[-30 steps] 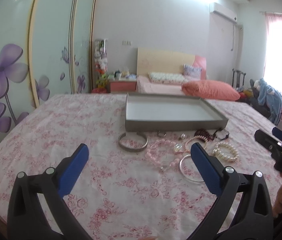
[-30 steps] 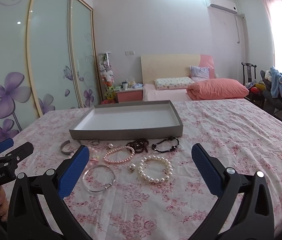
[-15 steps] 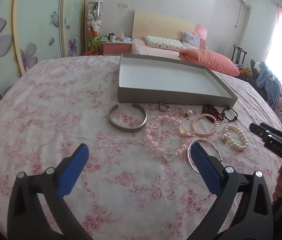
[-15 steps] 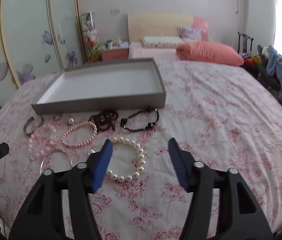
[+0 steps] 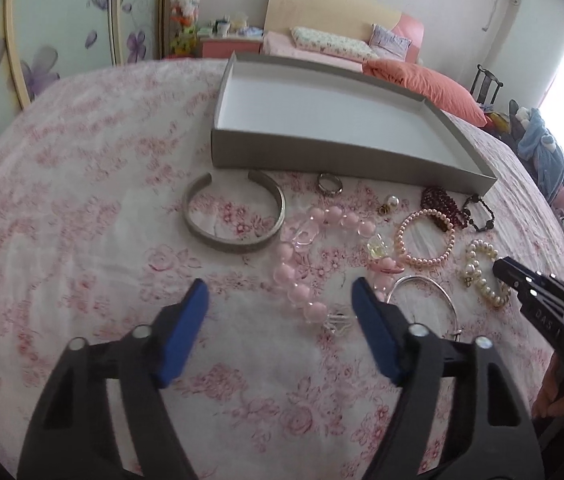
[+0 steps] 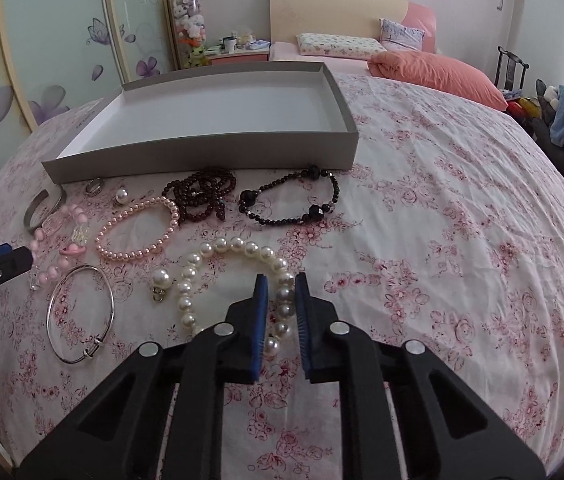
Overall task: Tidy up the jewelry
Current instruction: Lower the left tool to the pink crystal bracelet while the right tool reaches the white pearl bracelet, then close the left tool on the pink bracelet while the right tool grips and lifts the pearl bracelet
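1. Step in hand: first pickups. The gray tray (image 6: 202, 156) holds nothing yet; all the jewelry lies on the floral bedspread (image 6: 441, 240) in front of its near wall.
2. Right gripper (image 6: 280, 284): jaws closing around the right side of the white pearl bracelet (image 6: 238, 246), lower centre of the right view. Beads sit between the blue pads; firm pinch or not, I cannot tell, so I call it not yet clamped.
3. Left gripper (image 5: 280, 292): jaws closing, still wide, nothing pressed. The pink bead bracelet (image 5: 301, 264) sits between the tips at lower centre of the left view, the thin silver bangle (image 5: 425, 300) just right of the right pad.
4. Next move, my read: finish the right pinch, lift straight, carry to the tray at upper centre, release inside. The strand is floppy, so it may sag or slip out.
5. Left should settle on one strand only; the pink beads and the bangle lie close together.
6. Right view only: black bead bracelet (image 6: 289, 200) and dark red bead coil (image 6: 202, 196) shown clearly, plus the loose pearl earring (image 6: 160, 280).
7. Left view only: full silver cuff (image 5: 234, 212) and ring (image 5: 329, 185) at centre, and the right gripper's closed-looking tip over the pearls at the right edge.
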Action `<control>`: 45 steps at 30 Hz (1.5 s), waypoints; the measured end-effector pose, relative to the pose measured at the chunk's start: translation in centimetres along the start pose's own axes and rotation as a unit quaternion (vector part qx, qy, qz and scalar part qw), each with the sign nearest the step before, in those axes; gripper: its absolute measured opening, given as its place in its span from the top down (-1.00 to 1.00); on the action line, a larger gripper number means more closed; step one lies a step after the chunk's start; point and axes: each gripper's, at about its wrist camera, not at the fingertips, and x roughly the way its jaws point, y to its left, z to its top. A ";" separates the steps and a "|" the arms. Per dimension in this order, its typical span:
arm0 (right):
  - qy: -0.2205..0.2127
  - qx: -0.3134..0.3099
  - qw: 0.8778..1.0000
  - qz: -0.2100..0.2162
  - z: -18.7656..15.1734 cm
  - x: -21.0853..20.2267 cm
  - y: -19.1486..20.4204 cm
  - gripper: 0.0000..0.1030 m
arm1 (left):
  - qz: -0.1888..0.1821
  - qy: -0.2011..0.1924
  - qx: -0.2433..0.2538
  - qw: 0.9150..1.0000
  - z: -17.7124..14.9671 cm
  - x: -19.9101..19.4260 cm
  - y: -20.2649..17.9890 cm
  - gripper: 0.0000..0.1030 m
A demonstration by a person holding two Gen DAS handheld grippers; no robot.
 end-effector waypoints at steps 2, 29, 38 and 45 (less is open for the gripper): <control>0.000 -0.001 1.000 0.000 -0.1 -0.1 0.2 0.75 | 0.004 -0.001 -0.001 1.000 0.2 0.2 -0.2 -0.21; -0.017 0.023 0.999 0.035 0.7 -0.2 -1.1 0.79 | 0.003 -0.010 -0.002 1.000 0.8 0.7 -0.8 0.74; -0.022 0.022 0.999 0.035 0.7 -0.3 -0.9 0.79 | 0.001 0.010 -0.006 1.000 0.7 0.9 -0.7 0.70; -0.019 0.025 0.999 0.036 0.7 -0.2 -1.0 0.79 | 0.020 0.009 0.016 1.000 0.7 1.1 -1.6 0.37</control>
